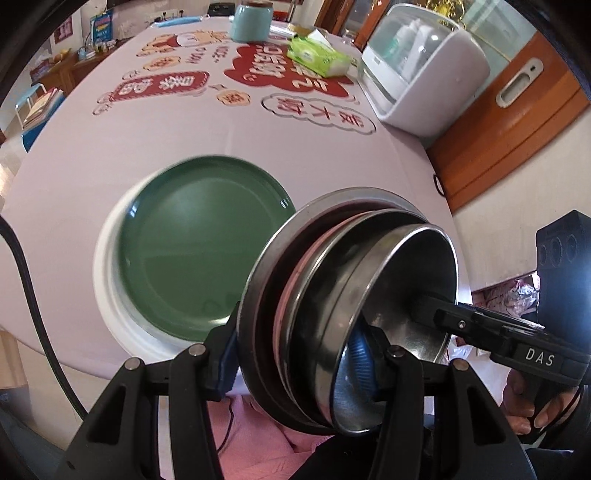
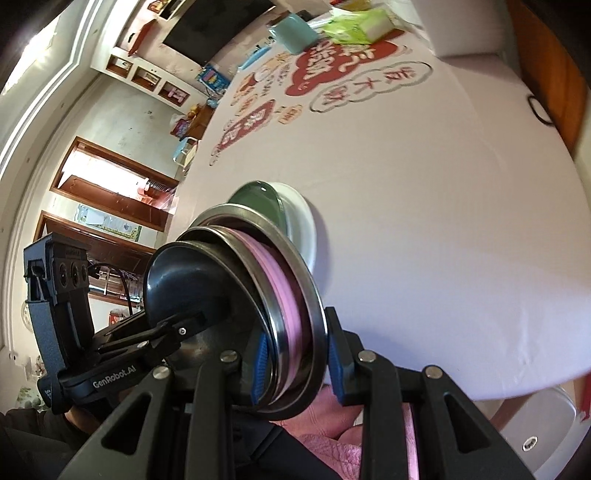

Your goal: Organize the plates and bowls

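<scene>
Both grippers clamp the same nested stack, held on edge above the table's near rim: a steel plate (image 1: 258,266), a pink plate (image 1: 291,284) and steel bowls (image 1: 402,273) inside. My left gripper (image 1: 306,365) is shut on the stack's lower rim. My right gripper (image 2: 295,365) is shut on the rim of the stack (image 2: 295,280) from the other side; it also shows in the left wrist view (image 1: 480,325). A green plate (image 1: 199,251) lies on a white plate (image 1: 107,273) on the table behind the stack.
The round table (image 1: 314,155) has a pink printed cloth. At its far side stand a teal canister (image 1: 251,20), a green tissue pack (image 1: 317,51) and a white domed appliance (image 1: 421,62). A wooden door (image 1: 517,122) is at the right.
</scene>
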A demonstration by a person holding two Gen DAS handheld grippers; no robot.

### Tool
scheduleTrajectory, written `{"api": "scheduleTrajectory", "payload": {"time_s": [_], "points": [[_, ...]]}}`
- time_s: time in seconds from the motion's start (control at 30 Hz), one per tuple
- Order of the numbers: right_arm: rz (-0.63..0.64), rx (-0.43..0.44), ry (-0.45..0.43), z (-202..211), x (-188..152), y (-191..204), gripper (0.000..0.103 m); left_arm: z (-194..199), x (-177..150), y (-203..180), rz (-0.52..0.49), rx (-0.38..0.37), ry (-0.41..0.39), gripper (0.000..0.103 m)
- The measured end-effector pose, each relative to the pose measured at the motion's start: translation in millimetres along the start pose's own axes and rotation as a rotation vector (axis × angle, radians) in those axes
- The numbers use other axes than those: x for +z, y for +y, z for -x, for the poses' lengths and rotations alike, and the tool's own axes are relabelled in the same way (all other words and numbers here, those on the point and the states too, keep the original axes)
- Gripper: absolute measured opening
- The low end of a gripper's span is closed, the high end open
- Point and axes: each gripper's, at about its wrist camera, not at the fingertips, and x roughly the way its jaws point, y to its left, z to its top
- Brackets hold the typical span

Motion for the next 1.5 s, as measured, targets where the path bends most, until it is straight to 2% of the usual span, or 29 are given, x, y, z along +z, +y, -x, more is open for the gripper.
{"api": "scheduleTrajectory", "payload": {"time_s": [0.37,0.8,1.1,1.5], "points": [[0.013,-0.022,0.000,-30.0,26.9,37.9,0.027,4.3,32.9,43.5,0.008,-0.005,-0.002,0.050],[-0.064,-0.128,0.058,-78.2,41.1,57.7,0.027,-21.9,60.5,102.3,0.014,-0.045,0.088,0.048],[-0.139,-0.192,0.027,-93.3,43.1,65.9,0.028,-38.9,75.7,120.1,-0.024,-0.084,0.134,0.048],[-0.208,-0.281,-0.082,-91.5,37.0,76.7,0.031,-39.8,89.1,123.3,-0.122,-0.117,0.128,0.048]]}}
